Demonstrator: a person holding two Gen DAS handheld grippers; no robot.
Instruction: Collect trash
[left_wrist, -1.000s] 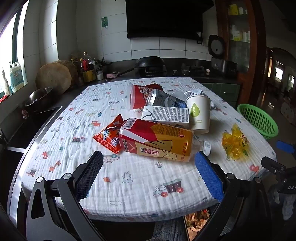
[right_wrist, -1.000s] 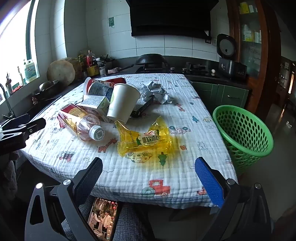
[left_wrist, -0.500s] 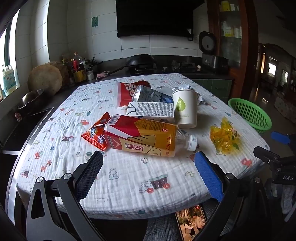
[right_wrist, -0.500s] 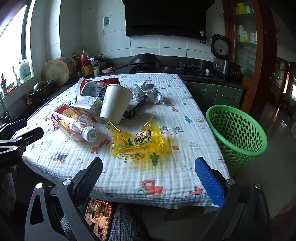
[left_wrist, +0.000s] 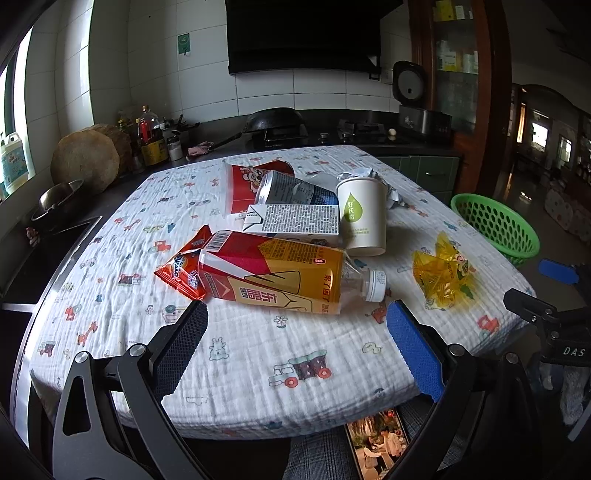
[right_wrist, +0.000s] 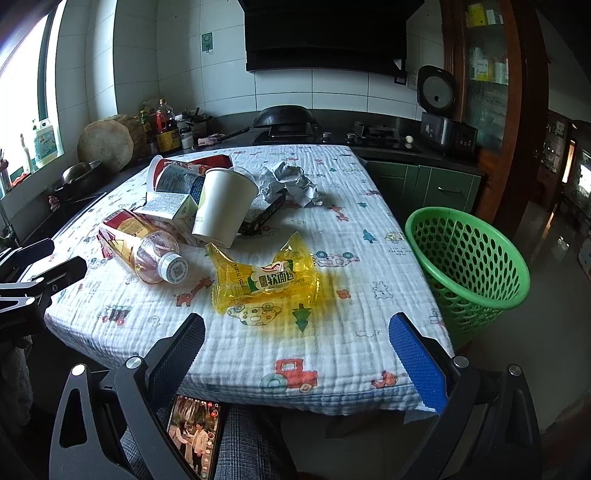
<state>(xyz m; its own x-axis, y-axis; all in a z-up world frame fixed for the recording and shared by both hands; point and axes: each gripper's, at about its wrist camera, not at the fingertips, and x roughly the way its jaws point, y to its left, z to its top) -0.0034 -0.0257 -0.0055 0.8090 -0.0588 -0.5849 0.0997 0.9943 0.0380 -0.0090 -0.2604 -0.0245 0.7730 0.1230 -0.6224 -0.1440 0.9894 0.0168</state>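
Observation:
Trash lies on a table covered with a printed white cloth (left_wrist: 122, 310). A plastic bottle with a red and orange label (left_wrist: 280, 277) lies on its side just ahead of my open left gripper (left_wrist: 295, 325). Beside it are an orange snack wrapper (left_wrist: 181, 269), a white carton (left_wrist: 295, 219), a silver can (left_wrist: 291, 190), a red cup (left_wrist: 247, 181) and a white paper cup (left_wrist: 364, 216). A yellow bread wrapper (right_wrist: 264, 278) lies just beyond my open right gripper (right_wrist: 295, 334). Crumpled foil (right_wrist: 291, 182) sits farther back. Neither gripper holds anything.
A green plastic basket (right_wrist: 467, 258) stands on the floor to the right of the table. A phone (right_wrist: 194, 434) rests on the person's lap below the table edge. A sink (left_wrist: 48, 251) and counter with bottles and a wok run along the left and back.
Both grippers pulled back slightly and shifted a little; the trash now sits marginally farther ahead. Nothing on the table has moved and both jaws stayed open.

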